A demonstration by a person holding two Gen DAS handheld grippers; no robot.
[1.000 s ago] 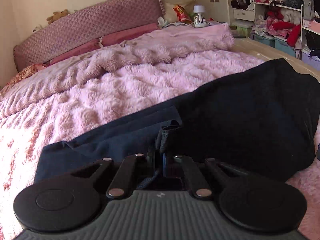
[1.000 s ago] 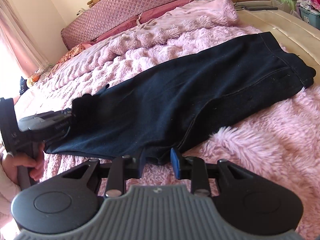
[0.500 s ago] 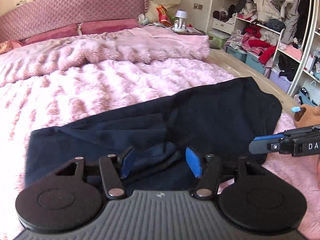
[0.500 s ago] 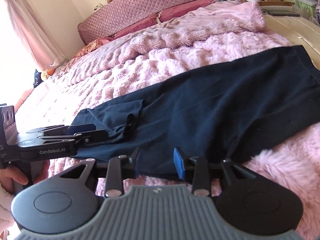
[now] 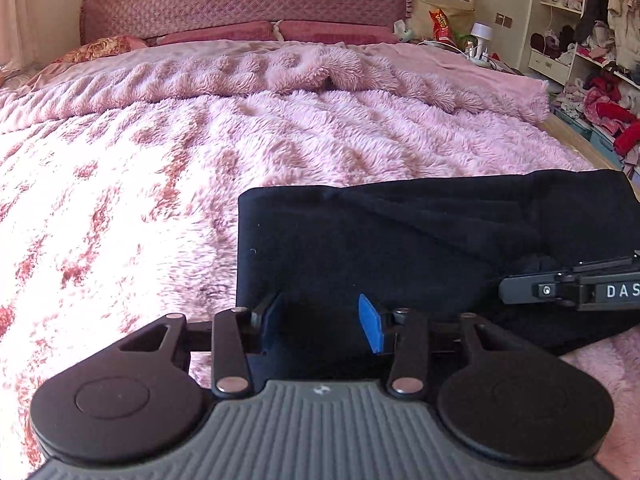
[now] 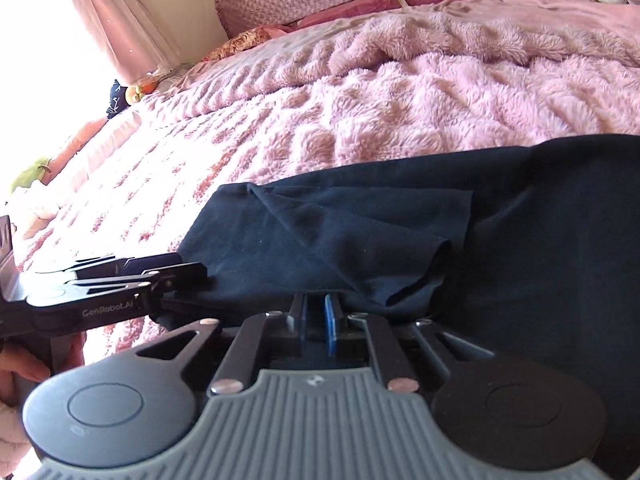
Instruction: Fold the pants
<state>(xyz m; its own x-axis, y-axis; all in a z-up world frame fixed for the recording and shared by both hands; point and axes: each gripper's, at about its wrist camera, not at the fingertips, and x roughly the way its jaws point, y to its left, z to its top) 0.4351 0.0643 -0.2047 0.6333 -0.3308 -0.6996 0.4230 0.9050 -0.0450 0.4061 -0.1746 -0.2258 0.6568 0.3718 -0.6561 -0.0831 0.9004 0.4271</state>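
Observation:
Dark navy pants (image 5: 420, 248) lie folded over on the fluffy pink blanket (image 5: 200, 152); they also show in the right wrist view (image 6: 400, 232). My left gripper (image 5: 322, 322) is open, its blue pads apart over the near left edge of the pants, holding nothing. My right gripper (image 6: 318, 322) has its jaws nearly closed at the near edge of the pants, with cloth at the tips. The right gripper also shows in the left wrist view (image 5: 508, 292), resting on the pants. The left gripper shows at the left of the right wrist view (image 6: 188, 272).
The quilted pink headboard (image 5: 240, 0) and pillows are at the far end. A nightstand with a lamp (image 5: 480, 40) and shelves of clothes (image 5: 600, 92) stand to the right. A curtain (image 6: 116, 20) and window light are on the left.
Both grippers have shifted along the bed and the pants now look folded shorter. My left gripper stays open after releasing the cloth. My right gripper's jaws have closed on the pants' near edge.

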